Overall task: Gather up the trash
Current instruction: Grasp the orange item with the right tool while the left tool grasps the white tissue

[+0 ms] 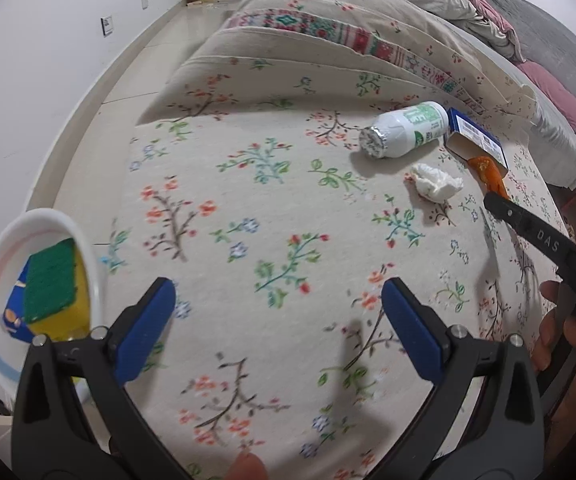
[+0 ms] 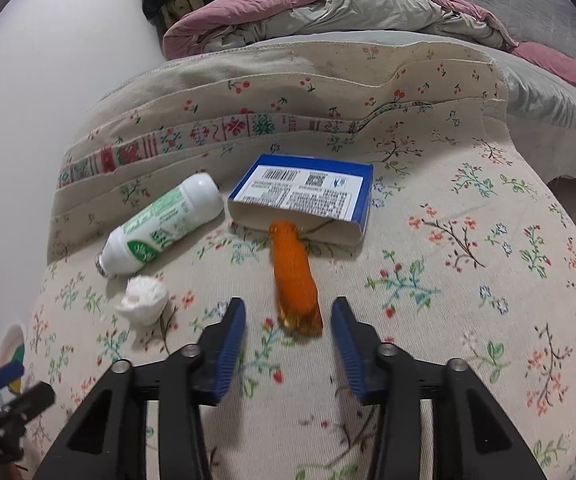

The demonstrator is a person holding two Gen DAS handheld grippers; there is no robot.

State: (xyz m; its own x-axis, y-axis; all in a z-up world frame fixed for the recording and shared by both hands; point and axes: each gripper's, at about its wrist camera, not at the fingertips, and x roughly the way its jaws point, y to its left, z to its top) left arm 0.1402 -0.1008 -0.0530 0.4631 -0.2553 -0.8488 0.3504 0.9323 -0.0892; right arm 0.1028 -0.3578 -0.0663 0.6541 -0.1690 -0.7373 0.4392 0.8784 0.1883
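Right claw (image 2: 288, 322) hovering spread, pads either side of the near end of the orange wrapper (image 2: 292, 276) without pressing it (far end lying at the blue box (image 2: 307, 188) mouth); left claw (image 1: 278, 320) gaping wide over the floral cloth (image 1: 248, 208), pinching nothing

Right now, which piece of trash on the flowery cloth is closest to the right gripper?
The orange wrapper. Its near end lies just ahead of the right gripper; the bottle, tissue and blue box lie farther off.
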